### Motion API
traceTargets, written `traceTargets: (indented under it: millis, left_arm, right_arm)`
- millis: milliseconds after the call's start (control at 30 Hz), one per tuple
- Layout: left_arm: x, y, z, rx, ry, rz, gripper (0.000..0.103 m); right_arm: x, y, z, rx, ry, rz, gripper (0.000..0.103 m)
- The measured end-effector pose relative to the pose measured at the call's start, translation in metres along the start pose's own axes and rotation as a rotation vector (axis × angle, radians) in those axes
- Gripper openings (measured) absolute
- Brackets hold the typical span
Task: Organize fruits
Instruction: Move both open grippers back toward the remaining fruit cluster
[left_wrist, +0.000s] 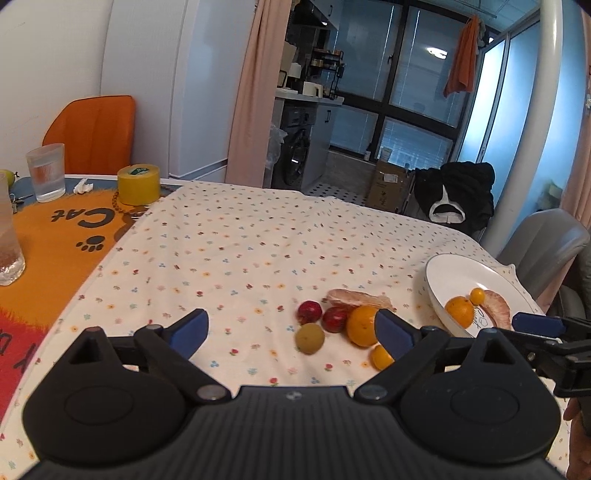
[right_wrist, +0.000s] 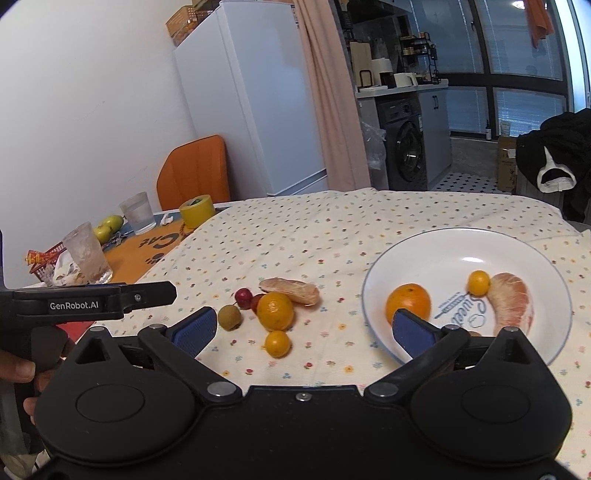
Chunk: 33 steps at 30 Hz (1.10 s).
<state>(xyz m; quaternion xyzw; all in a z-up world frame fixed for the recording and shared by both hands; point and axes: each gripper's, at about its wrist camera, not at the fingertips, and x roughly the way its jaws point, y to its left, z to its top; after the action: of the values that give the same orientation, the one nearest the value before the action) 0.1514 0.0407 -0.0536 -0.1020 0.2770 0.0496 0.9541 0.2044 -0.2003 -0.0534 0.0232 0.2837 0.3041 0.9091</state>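
Hovering with both grippers, left gripper (left_wrist: 291, 330) and right gripper (right_wrist: 303, 328), fingers spread wide and empty, probably lining up loose fruit for the half-filled plate (right_wrist: 436, 243).

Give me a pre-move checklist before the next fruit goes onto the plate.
1. Left tongs open, nothing held: ok.
2. Right tongs open, nothing held: ok.
3. Room left on plate: ok.
4. Loose fruit in view: large orange, small orange, green fruit, pomelo segment, red fruits: ok.
5. Large orange free of neighbours: not ok, red fruits sit against it.
6. Plate steady on tablecloth: cannot tell.
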Motion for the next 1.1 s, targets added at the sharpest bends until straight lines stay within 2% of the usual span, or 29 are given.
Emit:
traceTargets:
  millis: [100,367,533,700,1100]
  left_arm:
    - [0.001,0.006,-0.001,-0.002,0.002,-0.014,0.094]
    - [0.013,0.017,-0.003,-0.009,0.009,-0.043,0.088]
    - [0.022,0.022,-0.002,-0.018,0.029,-0.064,0.075]
    - [0.032,0.023,-0.003,-0.027,0.047,-0.078,0.067]
    - [0.057,0.017,0.000,-0.016,0.084,-0.101,0.055]
  right_arm:
    - [0.005,0.005,0.000,-0.009,0.006,0.009,0.101]
    - [0.026,0.015,-0.001,-0.021,0.039,0.014,0.089]
    - [0.035,0.014,0.000,-0.003,0.045,0.018,0.079]
    - [0.046,0.015,0.000,-0.004,0.067,0.033,0.074]
    - [0.071,0.014,0.005,-0.004,0.106,0.070,0.060]
